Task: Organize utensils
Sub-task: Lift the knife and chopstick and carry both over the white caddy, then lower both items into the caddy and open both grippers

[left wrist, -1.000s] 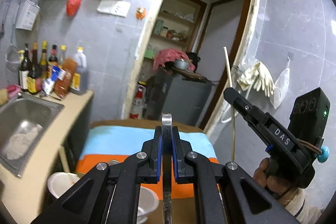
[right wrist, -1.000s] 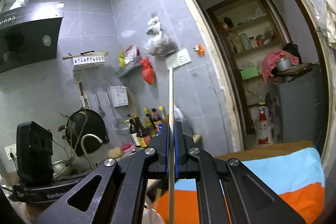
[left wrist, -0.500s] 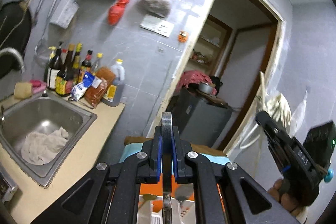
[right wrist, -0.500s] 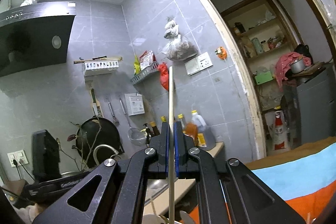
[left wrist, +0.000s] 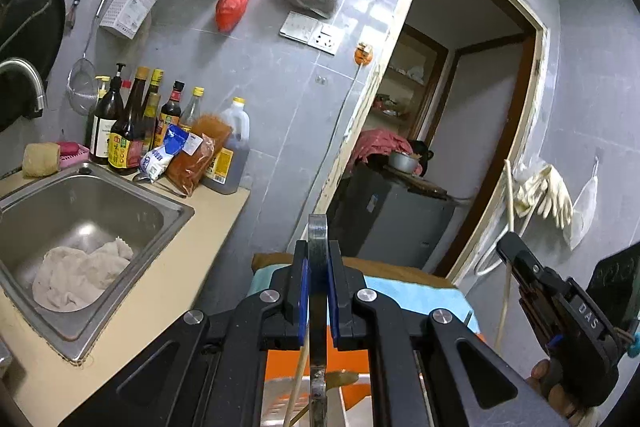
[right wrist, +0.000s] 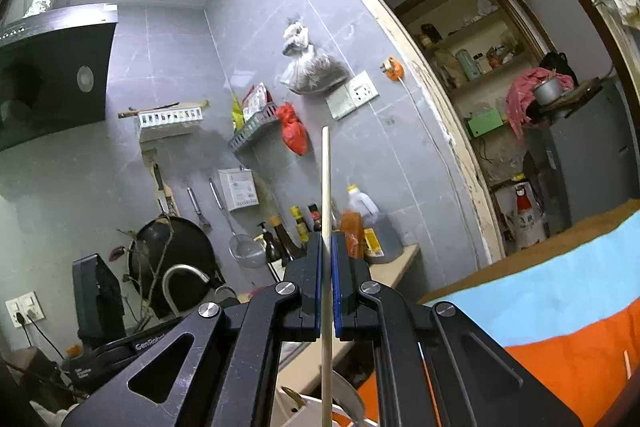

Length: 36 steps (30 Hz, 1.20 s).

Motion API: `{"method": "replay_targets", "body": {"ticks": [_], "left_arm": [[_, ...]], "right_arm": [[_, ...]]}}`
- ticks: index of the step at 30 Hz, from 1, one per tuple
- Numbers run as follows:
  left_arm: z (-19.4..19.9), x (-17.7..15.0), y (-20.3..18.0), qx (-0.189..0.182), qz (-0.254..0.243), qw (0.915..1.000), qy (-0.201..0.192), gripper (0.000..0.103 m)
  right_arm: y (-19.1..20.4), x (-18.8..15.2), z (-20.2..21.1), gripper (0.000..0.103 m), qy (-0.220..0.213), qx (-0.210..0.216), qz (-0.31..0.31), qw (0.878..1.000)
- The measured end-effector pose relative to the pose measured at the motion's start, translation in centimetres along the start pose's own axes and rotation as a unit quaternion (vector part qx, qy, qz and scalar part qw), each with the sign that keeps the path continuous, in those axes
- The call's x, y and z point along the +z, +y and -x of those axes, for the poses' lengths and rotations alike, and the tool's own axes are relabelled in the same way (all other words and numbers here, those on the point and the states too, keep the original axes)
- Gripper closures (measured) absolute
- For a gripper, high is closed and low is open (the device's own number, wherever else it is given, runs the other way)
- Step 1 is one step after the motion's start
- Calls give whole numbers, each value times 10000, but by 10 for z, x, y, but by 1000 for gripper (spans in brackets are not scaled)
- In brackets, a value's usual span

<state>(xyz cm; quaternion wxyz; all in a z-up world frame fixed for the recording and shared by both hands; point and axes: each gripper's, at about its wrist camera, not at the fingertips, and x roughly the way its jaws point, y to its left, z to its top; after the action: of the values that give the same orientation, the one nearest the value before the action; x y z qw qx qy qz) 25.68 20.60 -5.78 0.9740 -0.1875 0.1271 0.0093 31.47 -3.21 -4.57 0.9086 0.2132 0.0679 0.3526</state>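
Note:
My left gripper (left wrist: 317,259) is shut on a flat metal utensil handle (left wrist: 318,227) that stands upright between the blue pads. Its lower end runs down out of view. My right gripper (right wrist: 327,247) is shut on a pale wooden chopstick (right wrist: 325,171), held upright. In the left wrist view the right gripper (left wrist: 516,251) shows at the right with the chopstick (left wrist: 508,195) rising from it. A second chopstick (left wrist: 298,379) leans in a light container (left wrist: 276,399) below the left gripper. The left gripper's body (right wrist: 96,295) shows at the left of the right wrist view.
A steel sink (left wrist: 80,195) with a cloth sits at left, sauce bottles (left wrist: 132,123) behind it. A table with a blue and orange cloth (right wrist: 560,299) lies ahead. A doorway (left wrist: 460,131) opens to a grey cabinet. A white bowl rim (right wrist: 344,391) sits below the right gripper.
Both grippers have tilted and shifted left toward the sink side; the wall, bottles and sink now fill more of both views. Both grips are unchanged.

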Motion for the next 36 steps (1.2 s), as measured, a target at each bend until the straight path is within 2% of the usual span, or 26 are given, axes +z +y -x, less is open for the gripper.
{"method": "replay_targets", "body": {"ticks": [10, 27, 30, 32, 36], "left_arm": [[-2, -10, -1, 12, -144, 9999, 27, 95], [-1, -13, 2, -67, -113, 9996, 243, 94], [1, -10, 3, -163, -18, 9994, 305, 89], [3, -8, 3, -232, 58, 9993, 292, 81], [8, 1, 1, -256, 115, 9992, 271, 78]], "right_arm": [[-12, -22, -5, 99, 180, -84, 117, 9997], [-16, -29, 0, 99, 410, -197, 134, 9989], [-17, -28, 3, 99, 468, -235, 116, 9986], [-17, -26, 4, 98, 518, -254, 94, 9983], [-15, -22, 6, 98, 603, -259, 86, 9978]]}}
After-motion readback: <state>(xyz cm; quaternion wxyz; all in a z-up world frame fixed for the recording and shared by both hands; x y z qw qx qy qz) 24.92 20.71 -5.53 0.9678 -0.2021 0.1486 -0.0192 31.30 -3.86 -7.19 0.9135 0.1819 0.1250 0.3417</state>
